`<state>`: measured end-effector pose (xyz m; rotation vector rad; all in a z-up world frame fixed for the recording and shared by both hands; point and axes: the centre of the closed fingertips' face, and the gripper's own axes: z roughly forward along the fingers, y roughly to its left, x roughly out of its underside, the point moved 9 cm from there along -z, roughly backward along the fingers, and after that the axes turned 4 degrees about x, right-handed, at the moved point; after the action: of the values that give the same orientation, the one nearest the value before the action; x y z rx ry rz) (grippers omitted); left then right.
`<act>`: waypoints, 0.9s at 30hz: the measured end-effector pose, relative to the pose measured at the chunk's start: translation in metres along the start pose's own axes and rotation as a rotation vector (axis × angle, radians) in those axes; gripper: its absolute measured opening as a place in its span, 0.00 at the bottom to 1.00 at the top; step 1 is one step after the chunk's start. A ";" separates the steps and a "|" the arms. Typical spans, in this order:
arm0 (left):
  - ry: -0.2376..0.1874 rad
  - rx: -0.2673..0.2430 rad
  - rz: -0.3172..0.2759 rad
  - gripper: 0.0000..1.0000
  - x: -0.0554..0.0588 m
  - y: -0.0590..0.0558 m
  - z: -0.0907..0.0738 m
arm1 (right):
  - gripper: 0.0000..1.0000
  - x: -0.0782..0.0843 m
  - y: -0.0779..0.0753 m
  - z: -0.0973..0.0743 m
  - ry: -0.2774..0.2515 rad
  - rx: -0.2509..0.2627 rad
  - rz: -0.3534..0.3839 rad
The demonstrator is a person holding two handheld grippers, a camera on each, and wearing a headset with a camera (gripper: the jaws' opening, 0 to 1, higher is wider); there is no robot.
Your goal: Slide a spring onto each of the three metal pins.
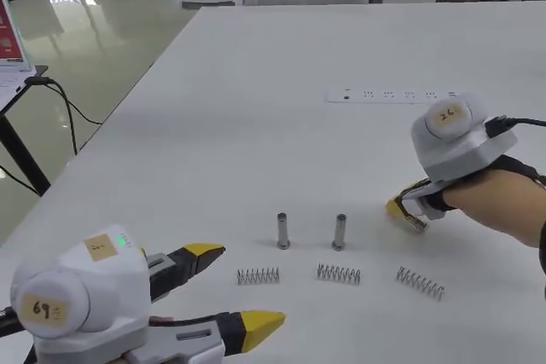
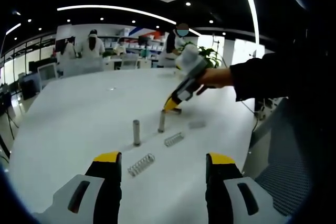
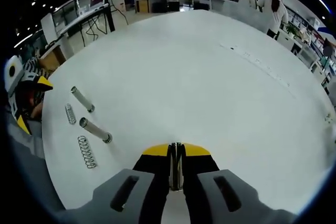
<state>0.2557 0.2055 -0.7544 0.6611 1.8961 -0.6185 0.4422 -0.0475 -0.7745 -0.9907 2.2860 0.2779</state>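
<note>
Two metal pins (image 1: 282, 231) (image 1: 339, 233) stand upright on the white table (image 1: 281, 125). Three springs (image 1: 258, 276) (image 1: 339, 274) (image 1: 420, 283) lie flat in a row just in front of them. My left gripper (image 1: 235, 286) is open and holds nothing, low at the near left, its fingers pointing at the left spring (image 2: 141, 164). To the right of the pins, my right gripper (image 1: 405, 210) has its tip down at the table. Its jaws (image 3: 176, 150) are shut on a thin grey metal piece that looks like a third pin.
A white power strip (image 1: 397, 95) lies across the table behind the right gripper. The table's left edge (image 1: 102, 125) drops to the floor, where a black cable (image 1: 72, 112) runs. Chairs stand past the far edge. People stand in the room beyond.
</note>
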 end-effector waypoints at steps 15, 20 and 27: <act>0.001 0.006 0.016 0.60 -0.001 -0.002 0.000 | 0.05 0.002 0.011 -0.033 -0.059 0.007 0.003; 0.003 0.008 0.020 0.60 -0.001 -0.002 0.000 | 0.05 0.007 0.015 -0.039 -0.069 0.009 0.000; 0.006 0.012 0.020 0.60 0.000 -0.003 0.000 | 0.05 0.013 0.020 -0.044 -0.074 0.005 -0.002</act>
<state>0.2537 0.2037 -0.7536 0.6895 1.8908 -0.6157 0.4008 -0.0594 -0.7488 -0.9645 2.2180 0.3034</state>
